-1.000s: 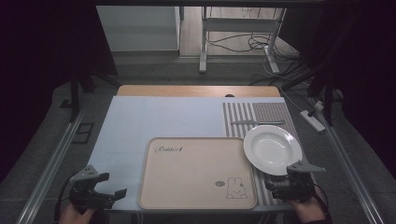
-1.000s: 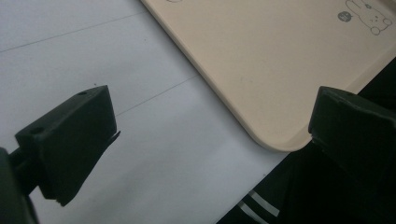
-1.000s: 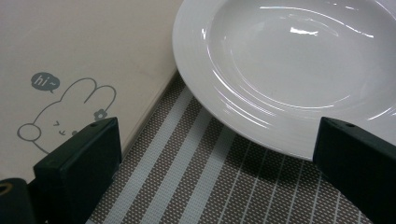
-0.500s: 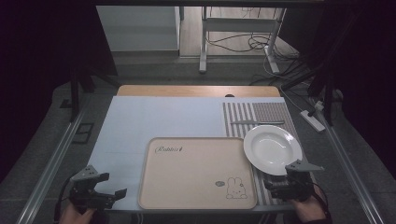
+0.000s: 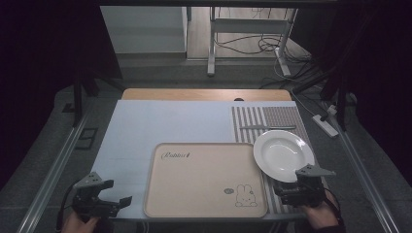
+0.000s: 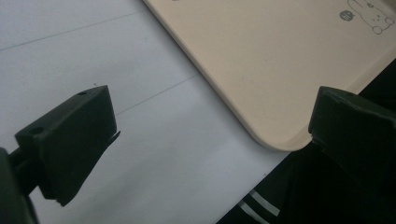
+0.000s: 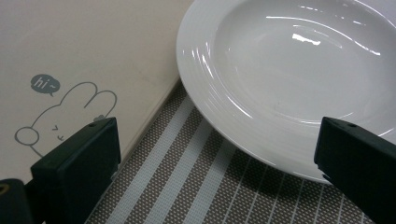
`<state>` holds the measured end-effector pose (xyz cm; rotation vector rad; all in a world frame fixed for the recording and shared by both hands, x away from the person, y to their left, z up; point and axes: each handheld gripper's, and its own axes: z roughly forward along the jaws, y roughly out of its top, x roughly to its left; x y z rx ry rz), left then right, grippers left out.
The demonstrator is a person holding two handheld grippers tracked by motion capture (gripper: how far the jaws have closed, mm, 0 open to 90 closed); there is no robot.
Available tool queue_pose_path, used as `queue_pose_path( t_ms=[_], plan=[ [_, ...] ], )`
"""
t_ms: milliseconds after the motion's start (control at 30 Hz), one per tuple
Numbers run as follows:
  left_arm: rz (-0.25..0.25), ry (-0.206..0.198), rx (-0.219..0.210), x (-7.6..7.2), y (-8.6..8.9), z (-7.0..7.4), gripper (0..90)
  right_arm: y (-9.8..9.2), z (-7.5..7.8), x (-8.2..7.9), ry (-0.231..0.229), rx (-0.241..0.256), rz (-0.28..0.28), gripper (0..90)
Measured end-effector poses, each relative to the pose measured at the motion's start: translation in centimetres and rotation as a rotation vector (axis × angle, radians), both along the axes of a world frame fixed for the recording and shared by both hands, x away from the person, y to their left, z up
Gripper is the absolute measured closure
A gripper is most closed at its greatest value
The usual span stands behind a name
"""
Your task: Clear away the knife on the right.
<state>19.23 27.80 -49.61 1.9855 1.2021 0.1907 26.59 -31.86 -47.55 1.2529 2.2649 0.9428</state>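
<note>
high view: a white deep plate (image 5: 283,155) rests on a striped placemat (image 5: 272,120) at the right of the table, its left rim just overlapping the right edge of a beige tray (image 5: 204,178). the tray lies flat at the near centre of the pale blue table cover (image 5: 160,121) and carries a rabbit drawing (image 5: 245,195) in its near right corner and script lettering near its far left corner. a piece of cutlery (image 5: 266,127) lies across the placemat beyond the plate; its type cannot be told.

right gripper (image 5: 285,190): held at the near right table edge, just short of the plate's near rim, not touching it. in the right gripper view the jaws stand wide apart with nothing between them; the plate (image 7: 299,74) sits ahead between and beyond them, with the striped placemat (image 7: 201,186) below and the tray's rabbit corner (image 7: 60,116) to the left.

left gripper (image 5: 116,204): held at the near left table edge, beside the tray's near left corner and apart from it. in the left gripper view the jaws are spread wide and hold nothing; the tray's rounded corner (image 6: 275,135) lies ahead on the table cover (image 6: 140,154).
</note>
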Motion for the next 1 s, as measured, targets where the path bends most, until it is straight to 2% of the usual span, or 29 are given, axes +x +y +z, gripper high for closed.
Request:
queue_pose_path(
  t_ms=[300, 433, 800, 1000],
  plan=[
    [0.001, 0.003, -0.002, 0.0, 0.0, 0.0, 1.0, 0.2, 0.4, 1.1, -0.047, 0.005, 0.012, 1.2],
    [0.001, 0.003, -0.002, 0.0, 0.0, 0.0, 1.0, 0.3, 0.3, 1.4, -0.055, 0.005, 0.006, 1.2],
    [0.002, 0.005, -0.001, 0.0, 0.0, 0.0, 1.0, 0.6, 0.4, 2.3, -0.048, 0.009, -0.005, 0.0],
    [0.001, 0.005, 0.001, 0.0, 0.0, 0.0, 1.0, 1.0, 0.5, 3.3, -0.021, 0.017, -0.001, 0.0]
  ],
)
